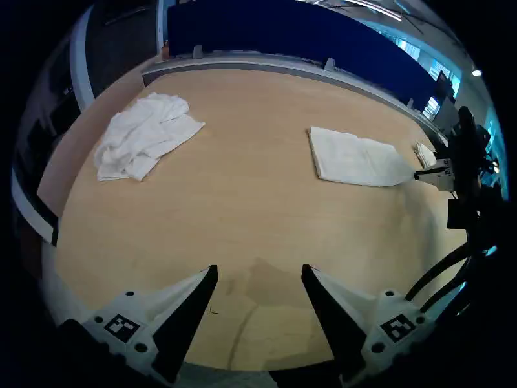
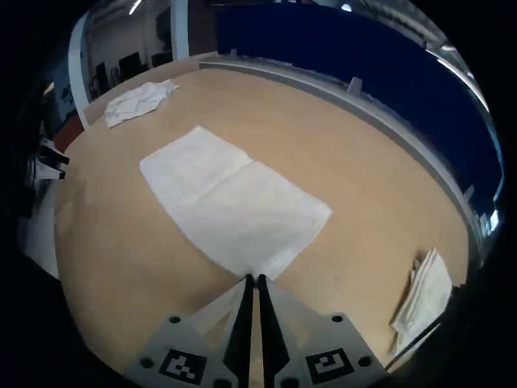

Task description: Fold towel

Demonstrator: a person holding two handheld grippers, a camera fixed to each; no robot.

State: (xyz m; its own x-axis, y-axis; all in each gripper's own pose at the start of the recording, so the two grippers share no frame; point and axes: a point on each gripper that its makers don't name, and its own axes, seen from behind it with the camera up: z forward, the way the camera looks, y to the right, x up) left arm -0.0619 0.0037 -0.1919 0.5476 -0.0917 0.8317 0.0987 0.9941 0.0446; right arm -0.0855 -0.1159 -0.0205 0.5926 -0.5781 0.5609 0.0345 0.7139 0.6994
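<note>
A white towel lies spread flat on the wooden table, with a crease across its middle. My right gripper is shut, its fingertips pinching the towel's near corner. In the left gripper view the same towel lies at the right, and the right gripper meets its right edge. My left gripper is open and hovers over bare table, well away from the towel, with nothing between its fingers.
A crumpled heap of white towels lies at the table's far corner. A small folded stack sits near the right edge. A blue partition runs along the back of the table.
</note>
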